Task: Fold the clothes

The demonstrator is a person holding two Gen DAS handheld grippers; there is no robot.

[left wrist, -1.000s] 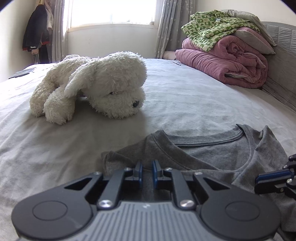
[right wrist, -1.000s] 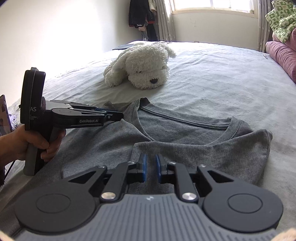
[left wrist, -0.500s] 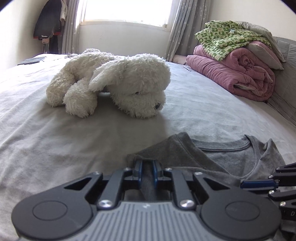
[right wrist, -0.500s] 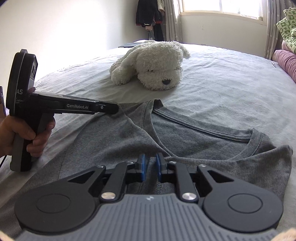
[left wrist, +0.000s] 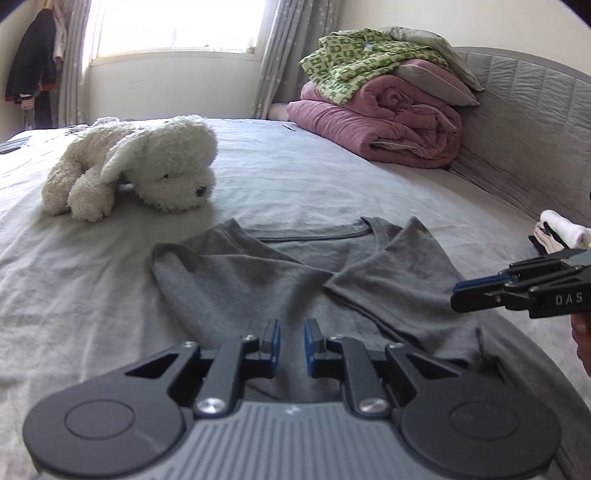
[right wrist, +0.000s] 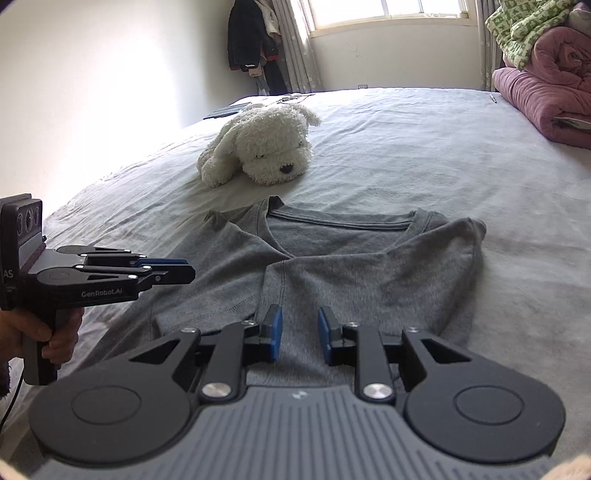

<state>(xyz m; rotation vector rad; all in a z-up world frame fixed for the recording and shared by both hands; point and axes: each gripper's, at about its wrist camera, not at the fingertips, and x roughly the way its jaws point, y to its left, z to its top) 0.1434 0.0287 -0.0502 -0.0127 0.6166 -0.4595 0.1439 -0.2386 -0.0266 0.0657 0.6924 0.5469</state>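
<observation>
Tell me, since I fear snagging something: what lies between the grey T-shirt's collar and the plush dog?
Only bare grey bedsheet separates the T-shirt from the plush dog; the right wrist view shows it best.

Pretty clearly somebody's bedroom at home. A big bed (left wrist: 295,177) in a grey sheet is taking up most of the room, a fluffy white toy dog (left wrist: 136,166) is lying on it, and rolled quilts (left wrist: 384,122) are sitting piled by the padded headboard (left wrist: 535,122). Daylight is coming through a curtained window (left wrist: 177,26), and coats (right wrist: 251,37) are hanging in the corner.
</observation>
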